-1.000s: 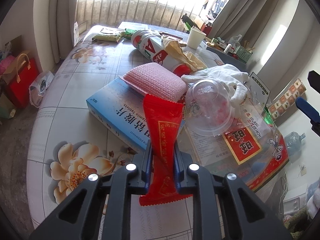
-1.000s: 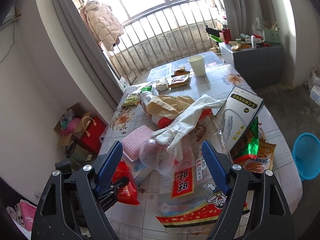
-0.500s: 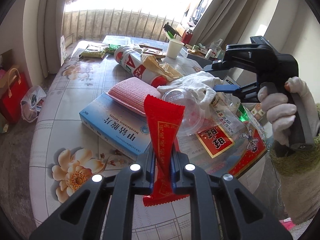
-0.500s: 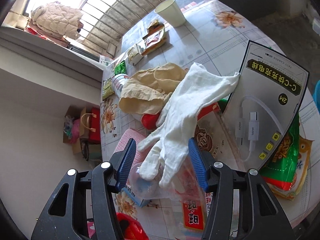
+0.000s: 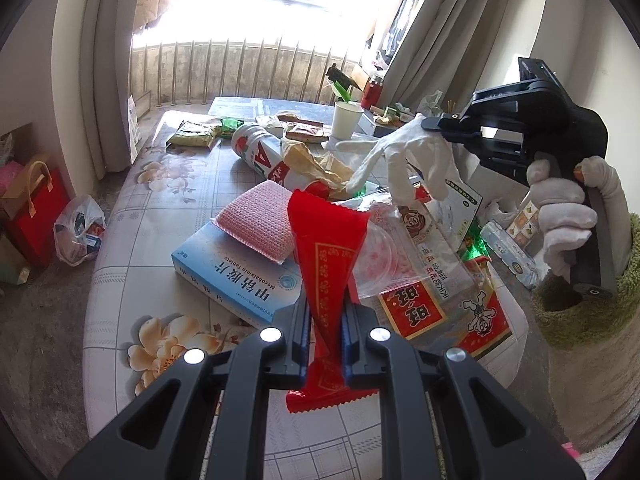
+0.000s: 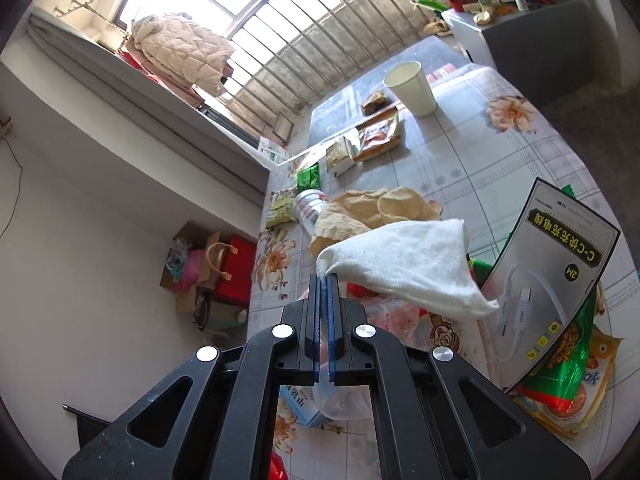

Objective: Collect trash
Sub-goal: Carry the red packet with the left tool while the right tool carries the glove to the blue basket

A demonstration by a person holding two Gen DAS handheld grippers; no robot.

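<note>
My left gripper (image 5: pixel 326 308) is shut on a red snack wrapper (image 5: pixel 326 248), which stands up between the jaws above the table's near edge. My right gripper (image 6: pixel 325 280) has its jaws closing tight on the edge of a white glove (image 6: pixel 404 264), and the pads press the cloth. In the left wrist view that right gripper (image 5: pixel 438 124) is at the right, held by a gloved hand (image 5: pixel 560 216). The white glove (image 5: pixel 404 156) hangs from its tip, lifted off the pile with its fingers dangling.
The floral table (image 5: pixel 132 208) holds a blue tablet box (image 5: pixel 236 276), a pink scrub cloth (image 5: pixel 256 220), a lying bottle (image 5: pixel 264 156), a paper cup (image 5: pixel 347 120), a clear lid (image 5: pixel 376 256) and a big red snack bag (image 5: pixel 436 300). A cable box (image 6: pixel 560 264) leans right.
The right gripper came in over the pile, closed on the white glove and lifted it. The left gripper rose a little with the red wrapper still in it.
</note>
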